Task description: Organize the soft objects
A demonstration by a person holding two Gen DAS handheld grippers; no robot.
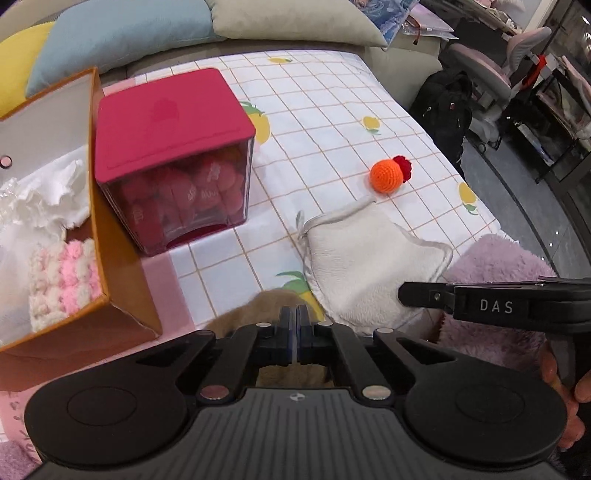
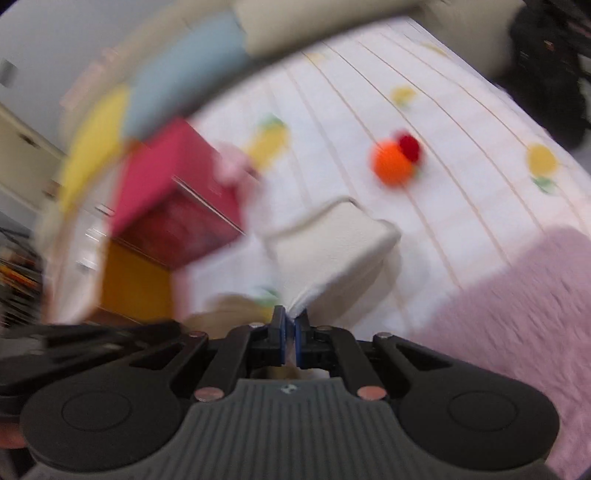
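Note:
My left gripper is shut on a brown fuzzy cloth low over the bed. A white fleece cloth lies on the checked sheet to its right. My right gripper is shut on a near corner of that white cloth, which is lifted; this view is blurred. The right gripper also shows in the left wrist view at the cloth's near edge. An orange crochet ball with a red tuft lies beyond the cloth; it also shows in the right wrist view.
An orange box at the left holds white and pink-and-cream soft items. A magenta-lidded clear box stands beside it. A purple fuzzy blanket lies at the right. Pillows line the far side. Chairs and a bag stand beyond the bed's right edge.

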